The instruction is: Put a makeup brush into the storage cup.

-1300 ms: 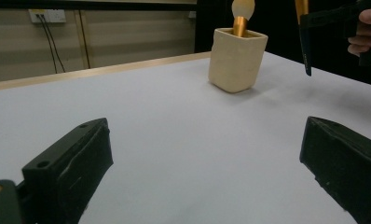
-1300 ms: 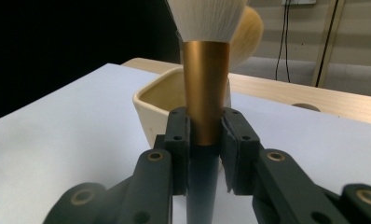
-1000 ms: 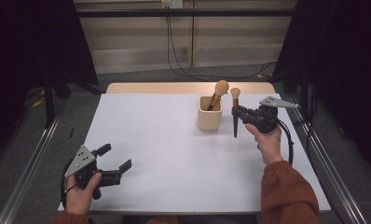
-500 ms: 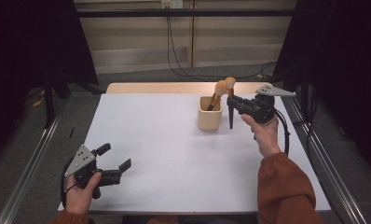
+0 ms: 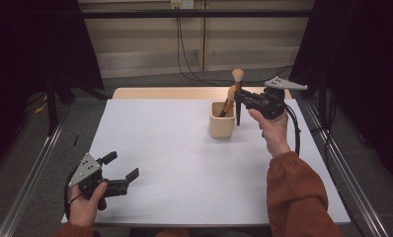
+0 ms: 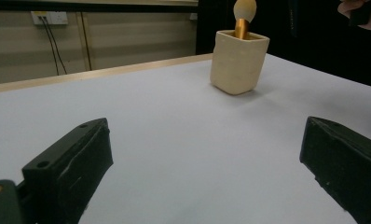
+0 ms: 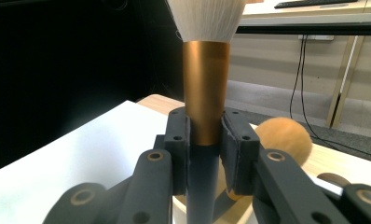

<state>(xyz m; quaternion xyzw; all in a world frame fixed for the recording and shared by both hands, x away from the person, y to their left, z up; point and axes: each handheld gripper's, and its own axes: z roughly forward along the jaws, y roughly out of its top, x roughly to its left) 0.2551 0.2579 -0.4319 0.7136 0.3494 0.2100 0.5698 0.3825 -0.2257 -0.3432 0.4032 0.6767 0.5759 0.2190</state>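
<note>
One brush (image 5: 238, 96) is pinched in my right claw (image 5: 239, 97), jaws clamped on the copper ferrule, handle pointing straight down, bristles up. It hangs just right of the cream cup (image 5: 221, 120), tip about level w/ the rim, so imo the next move turns on shifting it left over the opening while keeping that long axis vertical. Cup already holds another brush (image 5: 227, 100), leaning, so space is tight. Left claw (image 5: 119, 170) is spread wide, empty, low over the bench (image 5: 175, 158) and well apart from the cup; right's the nearer by far.
</note>
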